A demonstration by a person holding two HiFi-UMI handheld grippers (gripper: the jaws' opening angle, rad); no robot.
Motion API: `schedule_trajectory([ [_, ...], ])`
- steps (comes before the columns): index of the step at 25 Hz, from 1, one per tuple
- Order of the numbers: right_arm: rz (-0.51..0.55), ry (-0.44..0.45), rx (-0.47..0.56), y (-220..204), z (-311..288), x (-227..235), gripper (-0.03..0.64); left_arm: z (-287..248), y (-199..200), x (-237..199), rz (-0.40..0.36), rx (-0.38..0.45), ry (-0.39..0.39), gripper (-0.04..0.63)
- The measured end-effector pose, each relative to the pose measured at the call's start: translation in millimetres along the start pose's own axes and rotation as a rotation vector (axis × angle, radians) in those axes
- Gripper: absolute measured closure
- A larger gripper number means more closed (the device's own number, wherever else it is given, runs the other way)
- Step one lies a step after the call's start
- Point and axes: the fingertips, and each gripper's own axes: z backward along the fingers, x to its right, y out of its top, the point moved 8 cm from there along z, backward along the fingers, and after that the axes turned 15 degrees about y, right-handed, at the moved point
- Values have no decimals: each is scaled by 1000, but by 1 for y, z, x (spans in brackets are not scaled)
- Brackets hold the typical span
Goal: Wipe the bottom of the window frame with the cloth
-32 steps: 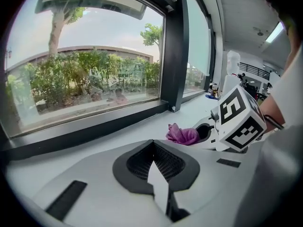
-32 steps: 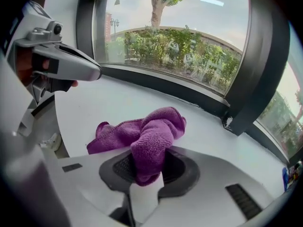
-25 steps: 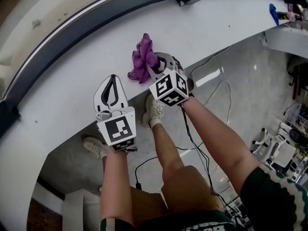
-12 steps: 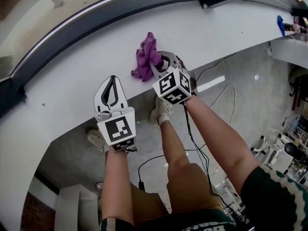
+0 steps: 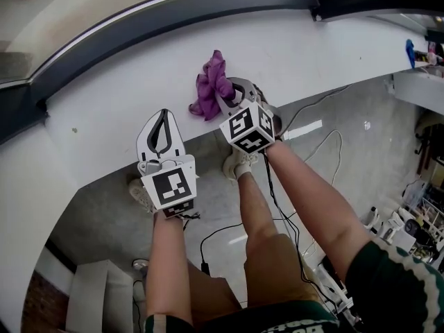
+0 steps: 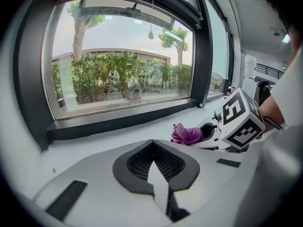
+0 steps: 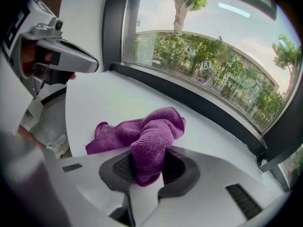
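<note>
A crumpled purple cloth (image 5: pixel 207 83) lies on the white window sill (image 5: pixel 104 109), below the dark bottom rail of the window frame (image 5: pixel 173 14). My right gripper (image 5: pixel 222 92) is shut on the cloth's near end. In the right gripper view the cloth (image 7: pixel 154 131) bunches up between the jaws of the right gripper (image 7: pixel 151 157), and the frame's bottom rail (image 7: pixel 189 98) runs behind it. My left gripper (image 5: pixel 164 116) rests shut and empty on the sill to the left. In the left gripper view the left gripper (image 6: pixel 152 144) points at the rail (image 6: pixel 123 121), with the cloth (image 6: pixel 185 134) to its right.
The sill's front edge (image 5: pixel 201 141) runs just under both grippers, with the grey floor, cables (image 5: pixel 312 141) and the person's legs and shoes below. A dark upright of the frame (image 5: pixel 326 9) stands at the far right. Shelving with small items (image 5: pixel 416 50) is at the right edge.
The frame's upright has slid right in the head view, so both grippers and the cloth sit further left along the sill. The right gripper's hold on the cloth is unchanged.
</note>
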Motion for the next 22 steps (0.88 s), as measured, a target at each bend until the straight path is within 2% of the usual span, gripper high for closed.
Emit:
schedule_trajectory([
  [15,46,44,4,57,-41,-47,514,23,-23,-80,49,-31,89,588],
  [22,100,114,-10,87,-63,-77,514,31,-24,-115,69,-26,134,588],
])
